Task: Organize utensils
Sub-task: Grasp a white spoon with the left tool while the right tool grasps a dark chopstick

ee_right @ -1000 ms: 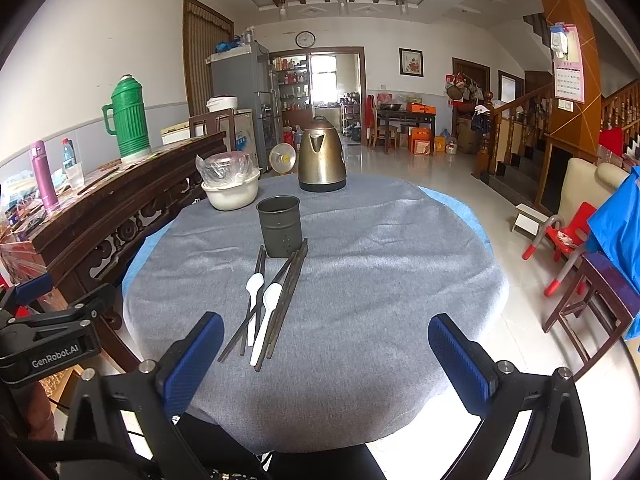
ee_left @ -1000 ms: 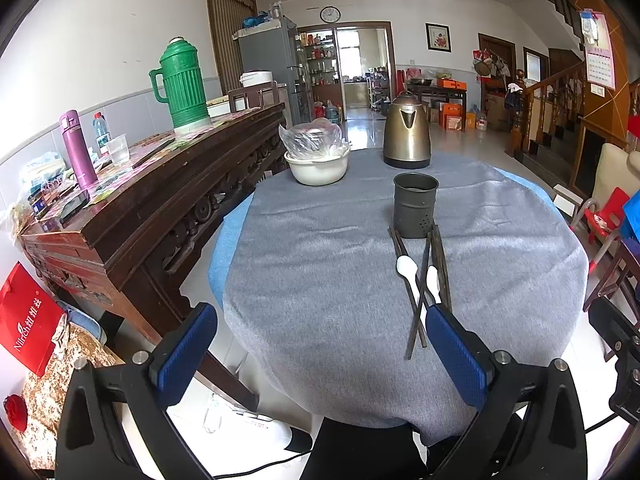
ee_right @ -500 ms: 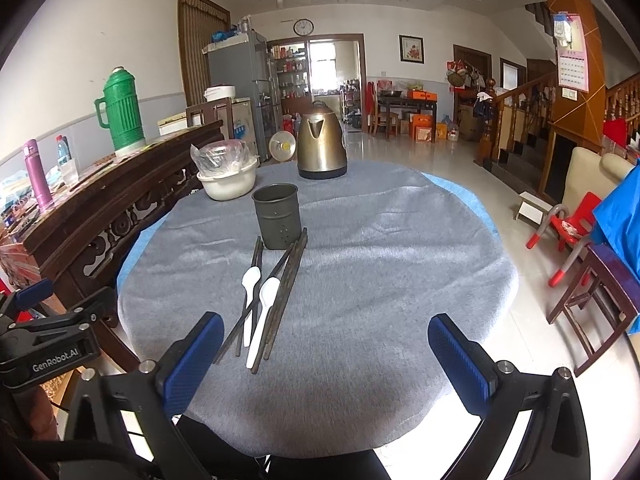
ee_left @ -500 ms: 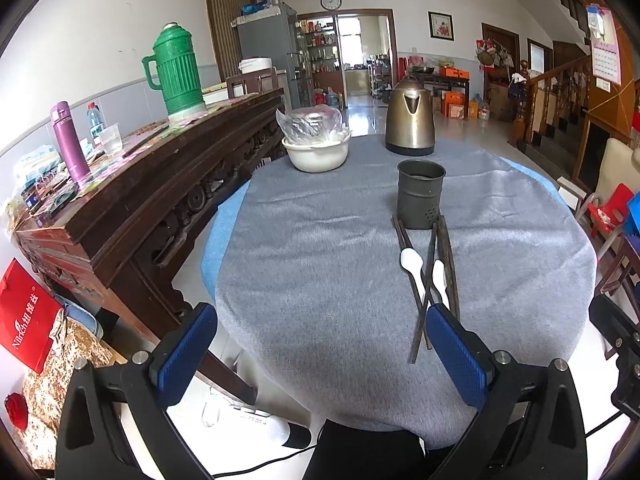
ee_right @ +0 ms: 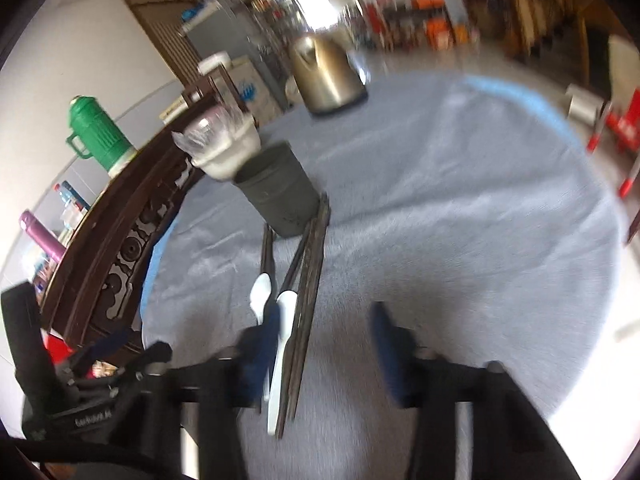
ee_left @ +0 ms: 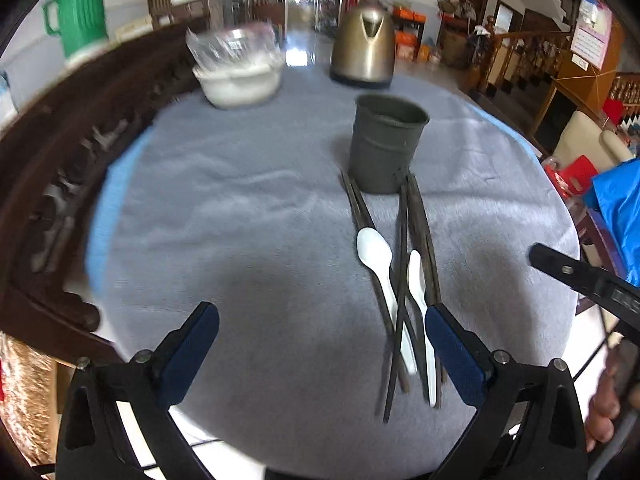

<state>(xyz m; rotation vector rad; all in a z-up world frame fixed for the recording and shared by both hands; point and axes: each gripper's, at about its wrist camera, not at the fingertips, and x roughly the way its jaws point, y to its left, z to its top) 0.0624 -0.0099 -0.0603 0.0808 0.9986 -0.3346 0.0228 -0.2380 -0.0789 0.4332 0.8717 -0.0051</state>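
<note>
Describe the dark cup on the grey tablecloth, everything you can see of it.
The dark cup is a dull grey-green cylinder that looks like metal, slightly tapered, with a rolled rim and a faint ridge around its body. It stands upright and open-topped on the grey tablecloth, in front of the kettle and right of the white bowl. The far ends of the dark chopsticks lie at its base. Its inside is too dark to read.
</note>
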